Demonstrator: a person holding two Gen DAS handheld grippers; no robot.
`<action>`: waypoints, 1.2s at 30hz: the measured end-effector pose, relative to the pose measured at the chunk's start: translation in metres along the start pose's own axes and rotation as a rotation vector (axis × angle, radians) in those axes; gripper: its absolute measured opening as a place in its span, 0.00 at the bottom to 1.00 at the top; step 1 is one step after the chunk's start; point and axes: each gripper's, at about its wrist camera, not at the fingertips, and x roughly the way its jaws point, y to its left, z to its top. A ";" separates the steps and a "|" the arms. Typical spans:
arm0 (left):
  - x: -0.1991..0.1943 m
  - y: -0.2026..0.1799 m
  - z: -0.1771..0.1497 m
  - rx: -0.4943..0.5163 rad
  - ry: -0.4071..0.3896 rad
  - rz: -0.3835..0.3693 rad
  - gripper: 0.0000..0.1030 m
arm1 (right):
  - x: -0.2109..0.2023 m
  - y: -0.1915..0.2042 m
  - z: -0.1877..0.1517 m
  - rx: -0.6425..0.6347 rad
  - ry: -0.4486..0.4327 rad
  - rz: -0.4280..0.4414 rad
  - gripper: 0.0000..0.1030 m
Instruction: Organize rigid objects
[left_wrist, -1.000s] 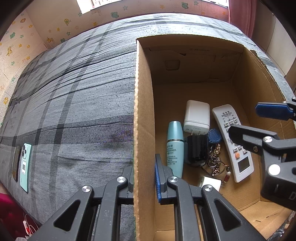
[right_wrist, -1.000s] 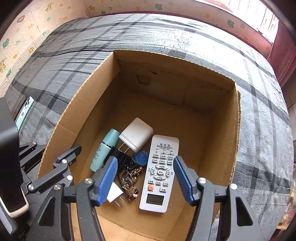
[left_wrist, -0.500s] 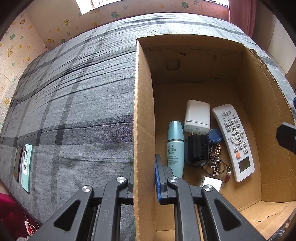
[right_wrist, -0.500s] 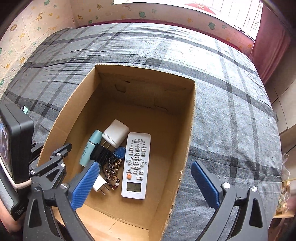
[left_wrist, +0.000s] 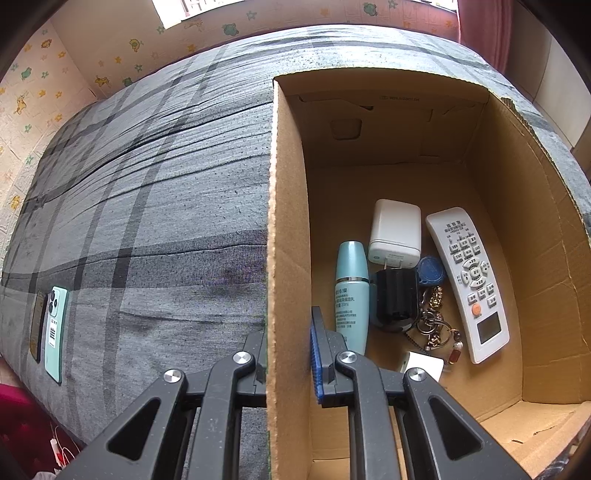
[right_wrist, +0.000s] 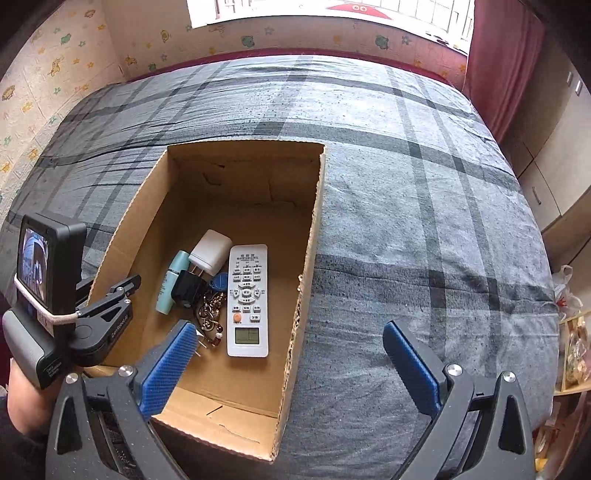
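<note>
Cardboard box (left_wrist: 288, 206) fills the right half of the left wrist view, resting on a grey plaid bedspread (left_wrist: 155, 206). The left gripper (left_wrist: 289, 350) pinches the box's left wall, one finger outside and the blue-padded one inside. On the box floor lie a teal bottle (left_wrist: 351, 291), a white charger (left_wrist: 396, 230), a black adapter (left_wrist: 394, 299), a blue key fob (left_wrist: 430, 271), a bunch of keys (left_wrist: 434, 321) and a white remote control (left_wrist: 467, 277). A mint-green phone (left_wrist: 55, 332) lies at the lower left on the bedspread.

In the right wrist view, the right gripper (right_wrist: 291, 365) hangs with fingers spread wide, straddling the box's right wall (right_wrist: 306, 280) without touching it. The remote (right_wrist: 248, 299) sits at centre frame, the charger (right_wrist: 210, 251) above and to its left.
</note>
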 end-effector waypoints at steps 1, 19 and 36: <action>0.000 0.000 0.000 0.001 0.000 0.000 0.16 | -0.002 -0.002 -0.001 0.005 -0.002 -0.002 1.00; -0.022 -0.002 -0.001 -0.007 -0.031 0.044 0.54 | -0.020 -0.008 -0.002 0.007 -0.039 -0.003 1.00; -0.114 -0.008 -0.019 -0.049 -0.120 0.028 1.00 | -0.053 -0.002 -0.009 -0.010 -0.098 -0.018 1.00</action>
